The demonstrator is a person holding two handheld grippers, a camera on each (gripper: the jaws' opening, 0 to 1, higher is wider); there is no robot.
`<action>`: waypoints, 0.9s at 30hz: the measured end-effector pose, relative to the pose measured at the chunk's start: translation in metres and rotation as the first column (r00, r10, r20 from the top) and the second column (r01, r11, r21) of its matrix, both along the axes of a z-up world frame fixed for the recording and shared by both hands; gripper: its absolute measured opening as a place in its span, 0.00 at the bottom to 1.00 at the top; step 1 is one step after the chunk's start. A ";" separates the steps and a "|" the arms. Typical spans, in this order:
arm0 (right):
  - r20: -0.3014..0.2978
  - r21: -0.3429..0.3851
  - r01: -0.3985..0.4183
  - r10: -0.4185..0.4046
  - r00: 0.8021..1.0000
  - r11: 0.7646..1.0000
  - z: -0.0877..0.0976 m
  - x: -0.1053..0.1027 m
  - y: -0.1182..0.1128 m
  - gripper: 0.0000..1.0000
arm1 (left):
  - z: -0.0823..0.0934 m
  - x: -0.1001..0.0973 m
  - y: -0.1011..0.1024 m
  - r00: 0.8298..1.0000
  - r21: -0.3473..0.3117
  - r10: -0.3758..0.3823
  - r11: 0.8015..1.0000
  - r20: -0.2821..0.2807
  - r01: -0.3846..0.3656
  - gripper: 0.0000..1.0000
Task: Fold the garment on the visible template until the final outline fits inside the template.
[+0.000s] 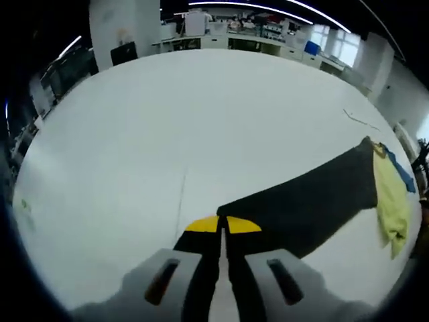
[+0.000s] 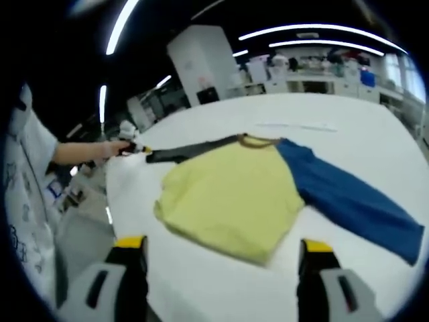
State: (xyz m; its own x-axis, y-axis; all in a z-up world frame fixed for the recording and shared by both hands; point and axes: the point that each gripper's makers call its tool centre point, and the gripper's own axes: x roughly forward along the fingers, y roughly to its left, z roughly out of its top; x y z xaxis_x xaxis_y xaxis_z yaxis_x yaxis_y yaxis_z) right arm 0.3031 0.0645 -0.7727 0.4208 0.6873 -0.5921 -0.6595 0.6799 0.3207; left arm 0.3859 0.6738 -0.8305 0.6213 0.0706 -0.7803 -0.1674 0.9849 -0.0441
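Observation:
A shirt lies spread on the white table (image 2: 348, 141): yellow body (image 2: 228, 194), blue sleeve (image 2: 348, 201), dark grey sleeve (image 2: 194, 149). My right gripper (image 2: 222, 245) is open wide, hovering at the near hem of the yellow body with nothing between its jaws. My left gripper (image 1: 221, 225) is shut on the end of the dark sleeve (image 1: 301, 201), which stretches away to the yellow body (image 1: 392, 201) and a sliver of blue (image 1: 402, 173). In the right gripper view, the left gripper (image 2: 134, 149) shows at the sleeve's tip, held by a person's hand.
A thin faint line (image 1: 181, 201) runs across the table beside the left jaws, another (image 1: 362, 121) farther right. A pale strip (image 2: 295, 126) lies beyond the shirt. The table edge (image 2: 110, 194) is close on the left. Desks and shelves stand behind.

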 end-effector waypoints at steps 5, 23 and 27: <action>0.003 -0.003 0.003 -0.003 1.000 1.000 0.000 -0.003 -0.002 0.93 | 0.003 0.002 0.009 0.999 0.004 0.029 1.000 0.036 -0.029 0.00; 0.010 0.025 -0.013 0.013 1.000 1.000 0.002 -0.008 0.007 0.93 | -0.005 -0.038 -0.004 0.996 -0.116 0.083 0.990 0.044 -0.077 0.18; 0.012 0.028 -0.011 0.011 1.000 1.000 0.003 -0.007 0.006 0.93 | -0.013 -0.052 -0.016 0.998 -0.112 0.067 0.991 -0.006 -0.068 0.12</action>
State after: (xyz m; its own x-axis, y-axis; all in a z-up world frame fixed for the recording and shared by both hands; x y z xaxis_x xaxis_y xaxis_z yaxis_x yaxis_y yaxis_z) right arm 0.2956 0.0709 -0.7694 0.4203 0.7079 -0.5677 -0.6706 0.6637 0.3312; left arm 0.3339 0.6574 -0.8434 0.6165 0.0246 -0.7870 -0.2336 0.9602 -0.1530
